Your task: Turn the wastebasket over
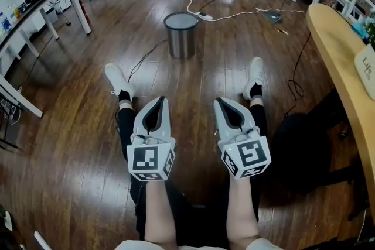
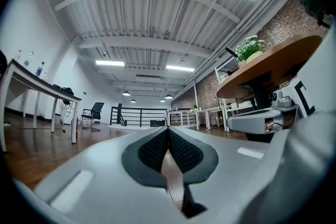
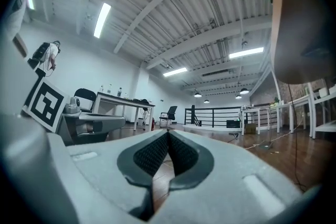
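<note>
Standing on the floor (image 1: 76, 126), the bin (image 1: 181, 35) is seen well apart from both grippers and touched by neither. Just beyond the bin a white cable (image 1: 234, 13) is strewn; off to its right a curved desk (image 1: 335, 50) is set. Nearer than the bin, the left gripper (image 1: 162, 100) and right gripper (image 1: 218, 101) are held side by side, each with jaws pressed together on nothing.

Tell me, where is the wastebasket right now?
In the head view, the wastebasket stands on the wooden floor at upper centre, ahead of the person's white shoes, with a white power strip just behind it.
</note>
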A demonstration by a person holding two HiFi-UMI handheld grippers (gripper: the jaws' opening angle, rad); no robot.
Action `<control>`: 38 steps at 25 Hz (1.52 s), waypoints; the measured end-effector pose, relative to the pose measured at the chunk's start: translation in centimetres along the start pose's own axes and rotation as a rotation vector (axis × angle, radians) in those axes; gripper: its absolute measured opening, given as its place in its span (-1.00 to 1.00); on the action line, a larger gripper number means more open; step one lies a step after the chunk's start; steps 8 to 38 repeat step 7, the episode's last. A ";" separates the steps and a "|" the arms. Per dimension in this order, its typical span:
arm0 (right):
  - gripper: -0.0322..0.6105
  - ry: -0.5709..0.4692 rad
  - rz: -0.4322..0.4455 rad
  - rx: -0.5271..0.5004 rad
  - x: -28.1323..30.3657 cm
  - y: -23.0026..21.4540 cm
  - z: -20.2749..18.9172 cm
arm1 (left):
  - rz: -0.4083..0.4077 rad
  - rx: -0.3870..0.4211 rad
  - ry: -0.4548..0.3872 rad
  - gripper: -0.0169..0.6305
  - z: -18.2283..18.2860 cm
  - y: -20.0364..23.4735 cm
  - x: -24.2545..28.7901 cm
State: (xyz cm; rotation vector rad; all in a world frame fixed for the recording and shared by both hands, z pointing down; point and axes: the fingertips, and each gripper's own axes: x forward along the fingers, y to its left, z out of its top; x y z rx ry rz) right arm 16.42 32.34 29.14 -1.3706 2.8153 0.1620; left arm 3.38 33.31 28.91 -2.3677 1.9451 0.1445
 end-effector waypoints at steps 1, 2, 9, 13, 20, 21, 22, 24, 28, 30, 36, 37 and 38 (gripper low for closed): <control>-0.92 -0.008 0.002 -0.008 0.1 0.1 0.3 | -0.003 0.005 -0.002 -0.89 0.2 -0.1 0.1; -0.92 -0.013 0.004 -0.014 0.2 0.2 0.6 | -0.007 0.009 -0.004 -0.89 0.3 -0.2 0.2; -0.92 0.001 -0.009 -0.027 0.5 -0.1 0.5 | -0.015 0.016 -0.008 -0.89 0.7 -0.5 0.7; -0.92 0.001 -0.009 -0.027 0.5 -0.1 0.5 | -0.015 0.016 -0.008 -0.89 0.7 -0.5 0.7; -0.92 0.001 -0.009 -0.027 0.5 -0.1 0.5 | -0.015 0.016 -0.008 -0.89 0.7 -0.5 0.7; -0.92 0.001 -0.009 -0.027 0.5 -0.1 0.5 | -0.015 0.016 -0.008 -0.89 0.7 -0.5 0.7; -0.92 0.001 -0.009 -0.027 0.5 -0.1 0.5 | -0.015 0.016 -0.008 -0.89 0.7 -0.5 0.7; -0.92 0.001 -0.009 -0.027 0.5 -0.1 0.5 | -0.015 0.016 -0.008 -0.89 0.7 -0.5 0.7; -0.92 0.001 -0.009 -0.027 0.5 -0.1 0.5 | -0.015 0.016 -0.008 -0.89 0.7 -0.5 0.7; -0.92 0.001 -0.009 -0.027 0.5 -0.1 0.5 | -0.015 0.016 -0.008 -0.89 0.7 -0.5 0.7; -0.92 0.001 -0.009 -0.027 0.5 -0.1 0.5 | -0.015 0.016 -0.008 -0.89 0.7 -0.5 0.7; -0.92 0.001 -0.009 -0.027 0.5 -0.1 0.5 | -0.015 0.016 -0.008 -0.89 0.7 -0.5 0.7; -0.92 0.001 -0.009 -0.027 0.5 -0.1 0.5 | -0.015 0.016 -0.008 -0.89 0.7 -0.5 0.7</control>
